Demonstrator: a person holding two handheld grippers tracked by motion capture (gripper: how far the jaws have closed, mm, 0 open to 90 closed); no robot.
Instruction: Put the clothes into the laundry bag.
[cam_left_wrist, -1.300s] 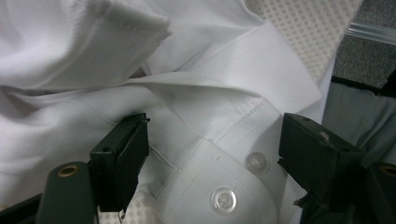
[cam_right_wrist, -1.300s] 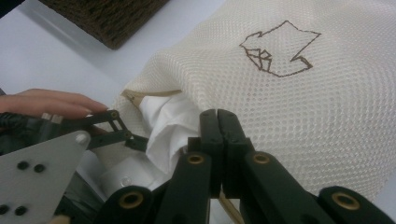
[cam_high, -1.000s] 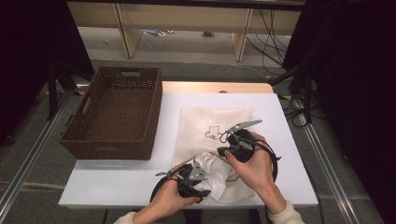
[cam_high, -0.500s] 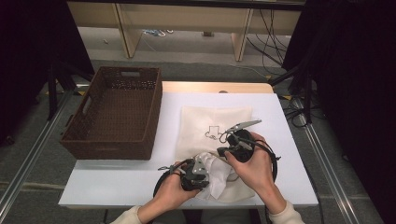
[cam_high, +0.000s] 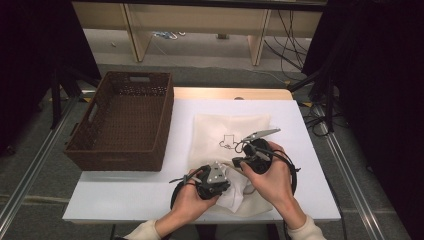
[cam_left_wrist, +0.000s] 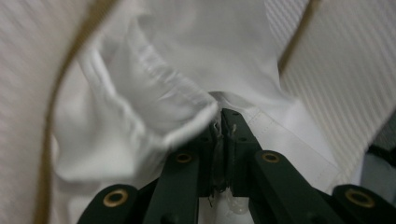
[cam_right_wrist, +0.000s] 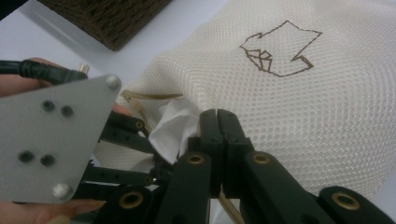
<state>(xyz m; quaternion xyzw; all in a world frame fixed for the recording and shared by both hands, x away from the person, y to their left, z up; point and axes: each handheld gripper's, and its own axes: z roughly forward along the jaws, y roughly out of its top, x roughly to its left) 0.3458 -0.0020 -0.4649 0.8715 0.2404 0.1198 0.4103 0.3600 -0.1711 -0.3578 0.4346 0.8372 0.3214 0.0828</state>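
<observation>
1. The mesh laundry bag (cam_high: 235, 135) lies flat on the white table (cam_high: 125, 192), to the right of the brown woven basket (cam_high: 125, 120); its open mouth faces the person, and a white cloth (cam_high: 235, 195) sticks out of that mouth at the near edge.
2. The right gripper (cam_right_wrist: 218, 114) is clenched on the bag's rim by the tan zip (cam_right_wrist: 140, 100); I judge it should hold that rim steady and slightly raised, so the mouth stays wide.
3. The left gripper (cam_left_wrist: 223, 114) has just been closing, and its jaws now pinch a hemmed fold of the cloth; best to pull or feed it slowly along the opening, so the fabric does not snag on the zip.
4. No readable writing; the bag bears a brown outline emblem (cam_right_wrist: 280, 49), with no letters legible.
</observation>
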